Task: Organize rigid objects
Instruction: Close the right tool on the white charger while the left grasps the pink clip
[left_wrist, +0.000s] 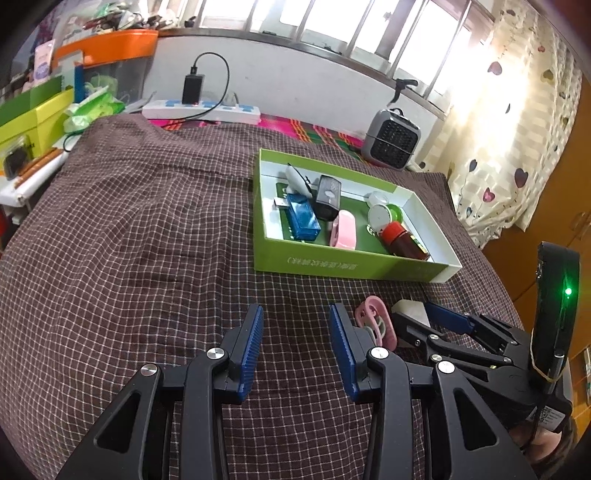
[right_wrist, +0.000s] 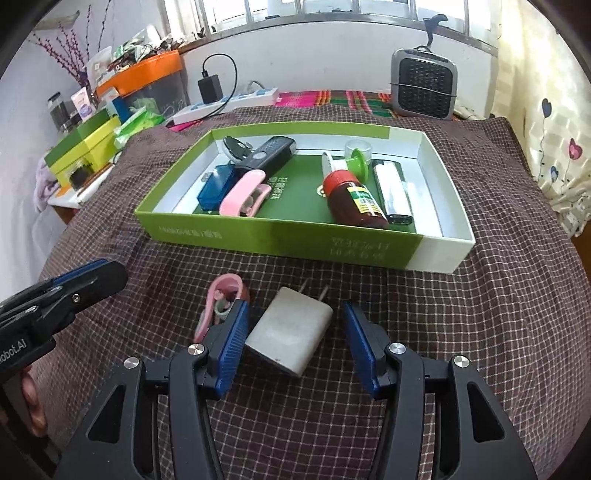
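A power strip (right_wrist: 225, 104) and a grey heater (right_wrist: 424, 85) are seen beyond the checked cloth (right_wrist: 517, 295).

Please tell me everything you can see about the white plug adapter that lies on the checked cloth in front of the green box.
The white, boxy plastic plug adapter has rounded corners and two thin metal prongs pointing toward the green cardboard box. It looks slightly scuffed, with a small dark mark near one edge. It lies flat on the brown checked cloth, between the open right tongs; whether a pad touches it is unclear. A pink plastic clip lies beside it.
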